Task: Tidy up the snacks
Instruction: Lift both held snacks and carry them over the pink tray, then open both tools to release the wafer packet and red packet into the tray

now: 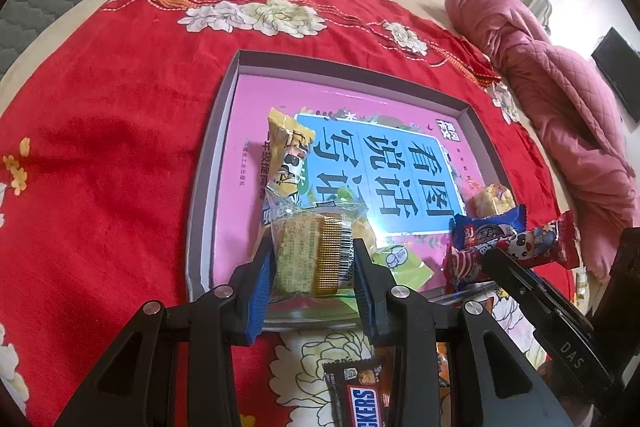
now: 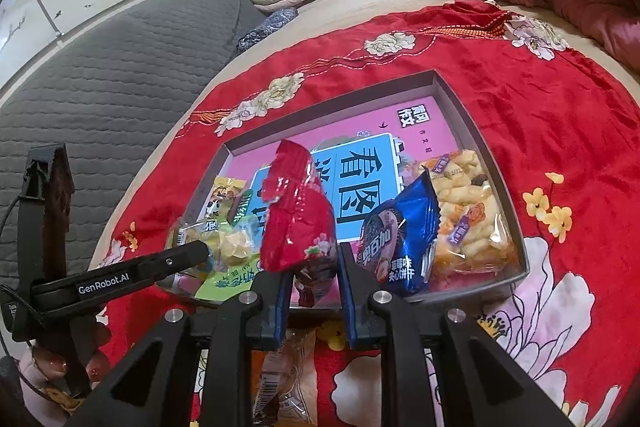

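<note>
**Both tongs holding packets over the near end of the box**

The left tongs point(image 1: 314, 267) are gripping a clear cake packet point(image 1: 312, 253) across its width, its long axis running away from the camera, over the near left part of the box point(image 1: 208, 163). The right tongs point(image 2: 314, 281) are pinching the lower end of a red packet point(image 2: 298, 211), which is standing nearly upright above the box's near edge, long axis vertical. Each packet is hanging just above the pink book point(image 1: 248, 107) lining the box, so either hand is needing only a short drop. A yellow packet point(image 1: 290, 151), a blue packet point(image 2: 400, 231) and a puff bag point(image 2: 464, 203) are already lying inside.

A Snickers bar point(image 1: 360, 403) is lying on the red blanket point(image 1: 100, 147), cut off by the frame. Whether either held packet is touching the book is hard to tell.
</note>
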Motion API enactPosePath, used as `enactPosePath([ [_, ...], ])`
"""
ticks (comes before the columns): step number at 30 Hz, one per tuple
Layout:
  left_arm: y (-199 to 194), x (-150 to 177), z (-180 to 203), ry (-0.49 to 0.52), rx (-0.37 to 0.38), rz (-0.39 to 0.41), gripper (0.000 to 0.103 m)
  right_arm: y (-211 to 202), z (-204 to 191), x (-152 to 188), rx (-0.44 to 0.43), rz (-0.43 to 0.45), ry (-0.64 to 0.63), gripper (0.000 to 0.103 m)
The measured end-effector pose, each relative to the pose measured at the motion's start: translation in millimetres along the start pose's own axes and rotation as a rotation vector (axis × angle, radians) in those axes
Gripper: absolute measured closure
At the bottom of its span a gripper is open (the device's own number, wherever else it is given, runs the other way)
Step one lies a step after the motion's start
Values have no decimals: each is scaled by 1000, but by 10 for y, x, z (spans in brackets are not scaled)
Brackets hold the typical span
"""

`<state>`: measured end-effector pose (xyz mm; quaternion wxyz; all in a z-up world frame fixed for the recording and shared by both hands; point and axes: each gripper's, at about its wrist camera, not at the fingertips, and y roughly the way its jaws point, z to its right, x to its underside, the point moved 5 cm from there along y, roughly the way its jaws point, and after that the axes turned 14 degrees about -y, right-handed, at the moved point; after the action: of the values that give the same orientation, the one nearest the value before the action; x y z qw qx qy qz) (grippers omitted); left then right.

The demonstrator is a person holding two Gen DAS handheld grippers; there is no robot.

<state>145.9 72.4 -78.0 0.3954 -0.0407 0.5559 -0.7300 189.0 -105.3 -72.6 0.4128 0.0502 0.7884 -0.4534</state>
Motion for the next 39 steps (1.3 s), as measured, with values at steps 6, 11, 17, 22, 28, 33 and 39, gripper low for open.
enactPosePath([
  [6,5,-10,-16,-9,3,0,65,-14,23,12,11,-1,12,76],
  [11,13,-9,-32,-17,3,-3,65,-39,58,-2,17,9,23,75],
  [17,6,-16,-29,-16,5,0,65,-49,57,-3,20,9,23,74],
  [22,4,-16,-20,-15,8,-1,65,-79,65,-16,24,17,26,74],
  [28,-11,-27,-14,-18,21,0,65,-105,70,-3,15,19,33,70],
  [33,-13,-32,-17,-24,33,-2,65,-116,62,7,16,20,34,70],
  [39,-20,-67,-7,-22,34,12,64,-137,47,21,13,21,36,70],
])
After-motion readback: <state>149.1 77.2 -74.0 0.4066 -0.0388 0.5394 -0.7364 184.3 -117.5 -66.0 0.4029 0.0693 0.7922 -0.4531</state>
